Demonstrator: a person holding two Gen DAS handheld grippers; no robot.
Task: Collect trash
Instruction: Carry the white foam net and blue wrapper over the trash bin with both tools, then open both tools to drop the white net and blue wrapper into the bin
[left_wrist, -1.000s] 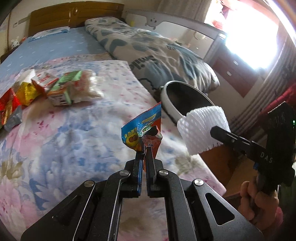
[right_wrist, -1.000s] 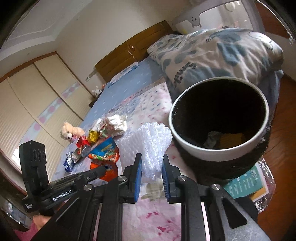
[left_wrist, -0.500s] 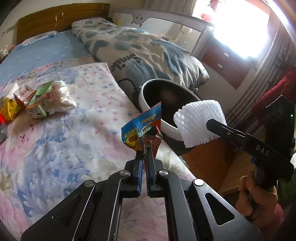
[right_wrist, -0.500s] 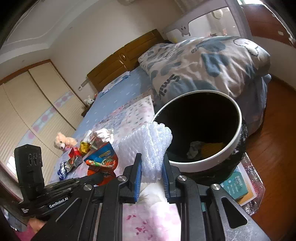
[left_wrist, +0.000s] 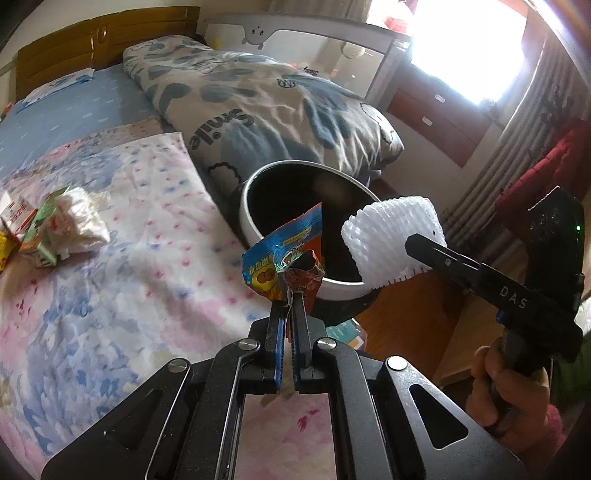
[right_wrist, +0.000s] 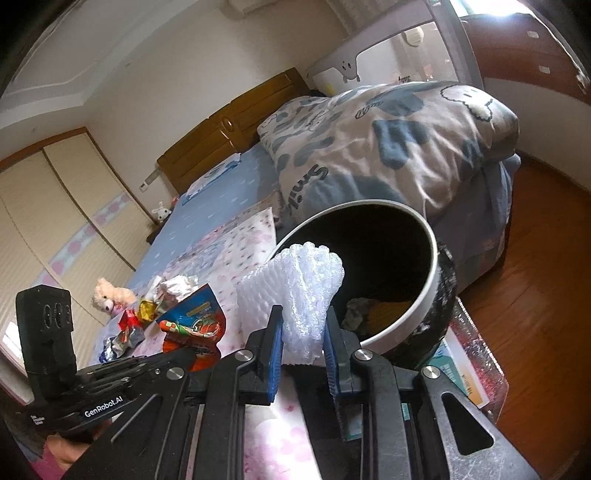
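Your snack wrapper (left_wrist: 284, 258) is pinched at its lower edge in the left gripper (left_wrist: 290, 306), at the near rim of the trash bin (left_wrist: 251, 221). Your right gripper (right_wrist: 303, 332) clamps the white foam net (right_wrist: 303, 288), which overlaps the bin's mouth.

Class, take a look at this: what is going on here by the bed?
A person is clearing litter off a bed. The left tool is shut on a snack wrapper; the right tool is shut on a white foam fruit net. Both are held near the open trash bin beside the bed. More wrappers lie on the floral sheet.
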